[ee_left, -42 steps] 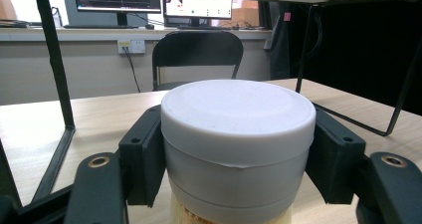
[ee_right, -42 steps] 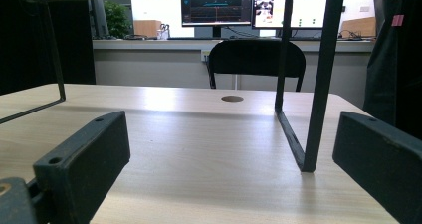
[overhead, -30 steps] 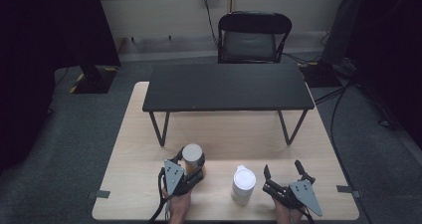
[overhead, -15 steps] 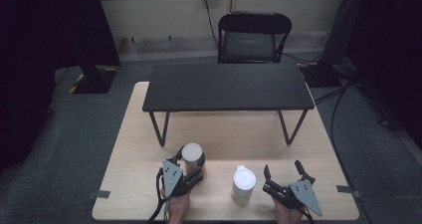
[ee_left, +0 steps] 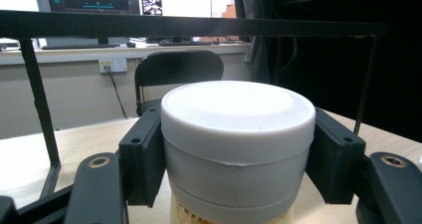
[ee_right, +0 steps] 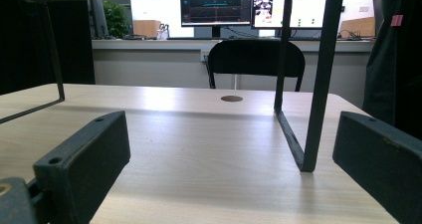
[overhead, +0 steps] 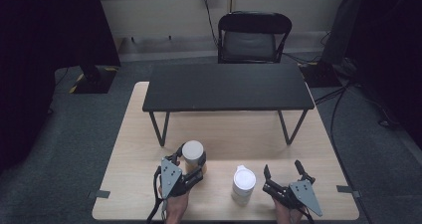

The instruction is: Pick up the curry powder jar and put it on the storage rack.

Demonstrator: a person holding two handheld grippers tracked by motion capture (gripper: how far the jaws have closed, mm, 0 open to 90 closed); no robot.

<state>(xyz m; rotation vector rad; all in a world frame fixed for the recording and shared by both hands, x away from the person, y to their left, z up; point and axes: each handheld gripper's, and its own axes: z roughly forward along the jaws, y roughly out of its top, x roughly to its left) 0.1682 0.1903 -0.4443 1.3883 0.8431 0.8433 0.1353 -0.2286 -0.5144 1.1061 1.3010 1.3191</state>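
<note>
Low in the high view, left of centre, the left gripper [overhead: 191,160] is clamped on a white-lidded jar [overhead: 193,151]; in the left gripper view both jaws press the jar's lid [ee_left: 238,115], which bears no readable writing or label. The right gripper [overhead: 282,171] rests at lower right, jaws apart and empty, beside a white lidded cup [overhead: 244,183] on the wooden table [overhead: 129,149].

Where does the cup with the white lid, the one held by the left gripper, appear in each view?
High view: the cup stands lower centre-left, between the left gripper's jaws.
Left gripper view: cup at centre, clamped from both sides.
Right gripper view: not in it.
Shared landmark: the black chair.
</note>
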